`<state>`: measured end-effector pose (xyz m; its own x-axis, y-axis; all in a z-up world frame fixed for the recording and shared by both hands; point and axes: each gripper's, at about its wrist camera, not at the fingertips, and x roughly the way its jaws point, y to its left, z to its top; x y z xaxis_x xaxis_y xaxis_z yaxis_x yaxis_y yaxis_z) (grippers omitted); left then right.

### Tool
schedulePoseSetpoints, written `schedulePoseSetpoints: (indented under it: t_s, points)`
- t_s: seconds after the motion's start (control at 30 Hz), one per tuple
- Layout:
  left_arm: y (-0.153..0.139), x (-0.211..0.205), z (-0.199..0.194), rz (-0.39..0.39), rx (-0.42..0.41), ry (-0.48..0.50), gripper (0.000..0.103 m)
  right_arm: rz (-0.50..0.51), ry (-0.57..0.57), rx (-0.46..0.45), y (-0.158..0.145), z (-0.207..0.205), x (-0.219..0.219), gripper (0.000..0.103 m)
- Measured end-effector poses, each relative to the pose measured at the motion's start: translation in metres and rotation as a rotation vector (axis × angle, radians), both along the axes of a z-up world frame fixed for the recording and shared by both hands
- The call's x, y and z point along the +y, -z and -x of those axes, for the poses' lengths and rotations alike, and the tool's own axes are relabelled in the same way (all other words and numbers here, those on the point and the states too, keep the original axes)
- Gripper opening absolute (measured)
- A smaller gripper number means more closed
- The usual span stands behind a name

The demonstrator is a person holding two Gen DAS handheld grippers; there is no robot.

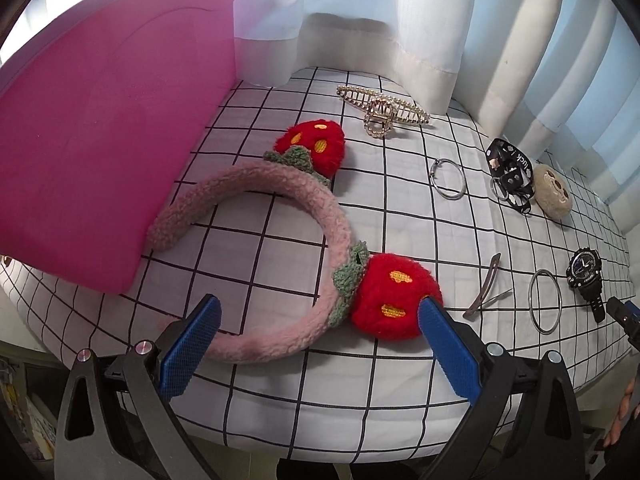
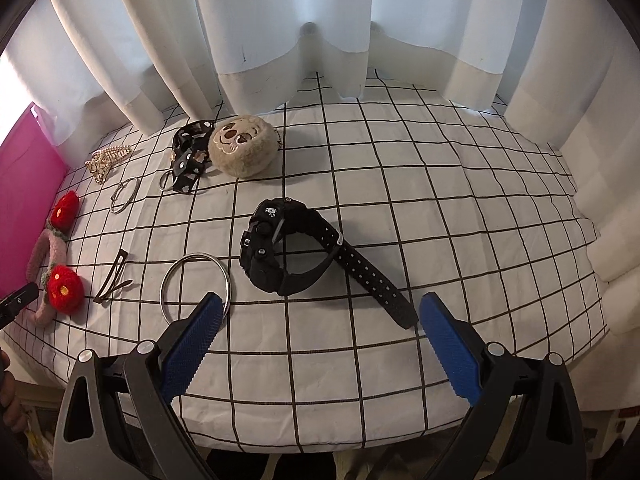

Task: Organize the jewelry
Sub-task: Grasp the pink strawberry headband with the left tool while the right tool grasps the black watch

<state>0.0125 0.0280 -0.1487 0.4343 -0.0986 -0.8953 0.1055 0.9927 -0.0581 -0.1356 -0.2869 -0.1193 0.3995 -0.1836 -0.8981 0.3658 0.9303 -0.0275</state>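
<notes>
Jaws wide on both: left gripper (image 1: 320,344) straddles headband (image 1: 280,264) for pickup. Right gripper (image 2: 318,344) lines up on watch (image 2: 280,252), nothing held.

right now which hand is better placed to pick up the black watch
Right. The right gripper is open with the black watch just ahead of its fingers; the left gripper is open around the strawberry headband.

The left two-finger gripper (image 1: 319,322) has 2 black plastic arms with triangular cut-outs, each ending in a blue finger pad (image 1: 191,350) with a fine cross-hatched texture. Round silver screw heads sit on the arms just behind the pads. The right two-finger gripper (image 2: 319,320) has the same build: blue textured pads (image 2: 450,346), black arms, silver screws.
</notes>
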Motion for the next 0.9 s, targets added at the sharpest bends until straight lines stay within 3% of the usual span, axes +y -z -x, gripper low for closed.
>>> schedulePoseSetpoints:
  t_s: [0.47,0.7,0.9]
  points:
    - [0.030,-0.006,-0.006,0.046,-0.017,0.032,0.097,0.015,-0.213,0.069,0.038,-0.034,-0.005,0.094]
    - [0.036,0.002,-0.010,0.118,-0.008,0.079,0.097,-0.002,-0.233,0.063,0.043,-0.039,-0.009,0.094]
    - [0.042,-0.003,-0.020,0.141,-0.002,0.042,0.098,-0.001,-0.232,0.062,0.047,-0.043,-0.008,0.094]
